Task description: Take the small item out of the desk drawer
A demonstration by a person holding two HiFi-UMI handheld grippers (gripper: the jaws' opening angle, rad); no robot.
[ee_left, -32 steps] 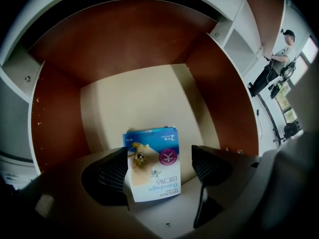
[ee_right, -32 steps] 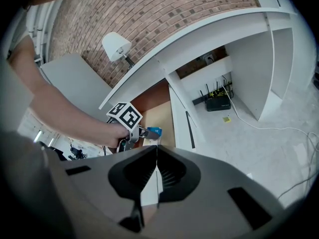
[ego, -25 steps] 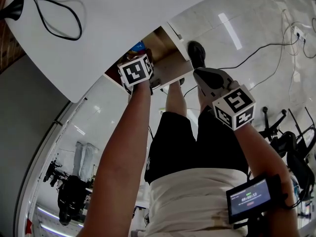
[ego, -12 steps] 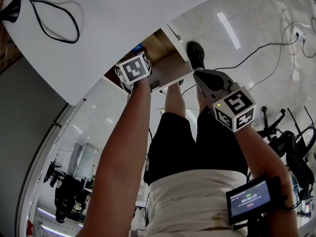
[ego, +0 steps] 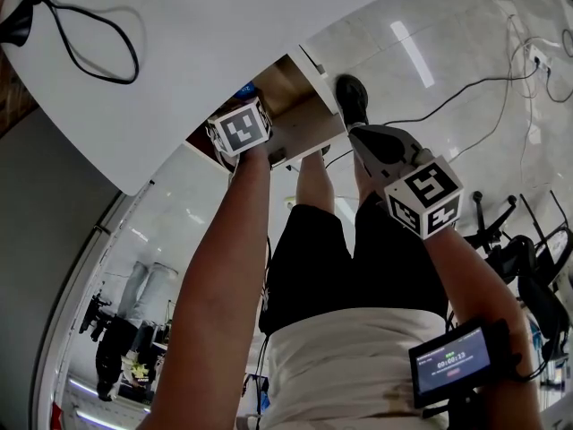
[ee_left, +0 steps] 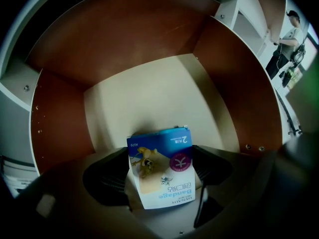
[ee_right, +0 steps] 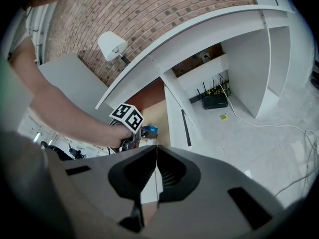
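left gripper (ee_left: 162, 176) barely shifted in the last second, jaws clamped on the bandage box (ee_left: 158, 158) inside the drawer (ee_left: 119, 103); a straight pull clear of the walls looked safest; right gripper (ee_right: 155, 172) jaws sat closed, empty.

brick wall (ee_right: 164, 9), white desk (ego: 224, 34), glossy pale floor (ego: 466, 25)

The white table (ego: 224, 52) fills the upper left of the head view, with a black cable (ego: 72, 47) looped on top. Its drawer (ee_left: 149, 98) stands open, brown-walled and pale-bottomed. On the glossy floor (ee_right: 249, 138), under the table, lies a black router (ee_right: 215, 101).
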